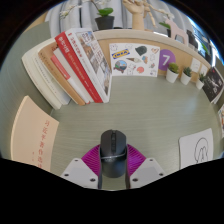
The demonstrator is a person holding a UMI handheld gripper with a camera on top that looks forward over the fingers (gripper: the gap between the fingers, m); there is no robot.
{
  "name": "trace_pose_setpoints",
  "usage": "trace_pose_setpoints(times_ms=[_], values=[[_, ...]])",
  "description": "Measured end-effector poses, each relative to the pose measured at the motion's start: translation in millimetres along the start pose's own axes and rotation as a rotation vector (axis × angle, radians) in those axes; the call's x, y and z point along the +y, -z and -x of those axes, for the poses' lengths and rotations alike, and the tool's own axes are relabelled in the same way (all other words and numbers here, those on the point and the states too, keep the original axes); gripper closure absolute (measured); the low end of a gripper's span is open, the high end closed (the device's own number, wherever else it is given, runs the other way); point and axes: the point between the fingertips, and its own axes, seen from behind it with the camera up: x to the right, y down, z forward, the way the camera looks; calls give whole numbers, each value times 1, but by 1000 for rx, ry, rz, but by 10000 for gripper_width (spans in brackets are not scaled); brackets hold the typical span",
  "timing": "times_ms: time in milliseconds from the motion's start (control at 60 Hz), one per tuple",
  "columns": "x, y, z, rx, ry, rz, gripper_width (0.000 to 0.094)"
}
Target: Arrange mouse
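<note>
Bare desk (130,105) ahead of the mouse (112,147), open for passage up to the back row. Blocked left by leaning books (72,68), behind by a card (133,58) and small pots (186,74).

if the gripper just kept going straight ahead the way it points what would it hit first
Judging by this one view, the gripper would cross bare table first, with its jaws shut on the black mouse. The first thing in its line looks like the low wooden ledge with leaning cards; depth is hard to judge.
</note>
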Motion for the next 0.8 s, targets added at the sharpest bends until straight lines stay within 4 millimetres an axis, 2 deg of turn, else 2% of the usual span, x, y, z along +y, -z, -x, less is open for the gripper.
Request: trace_pose_setpoints(times_ms=[83,183,350,450,533,600,717,800], values=[[-28,20,-11,-17,44,-61,624],[-69,63,-41,-11,93,-169,625],[-124,152,-118,44,166,-348,625],[-143,198,-166,66,173,-441,626],[-141,217,-210,88,157,-475,625],[-128,214,-241,100,135,-459,625],[-84,184,-286,120,127,-362,627],[-45,151,-303,115,120,-276,627]])
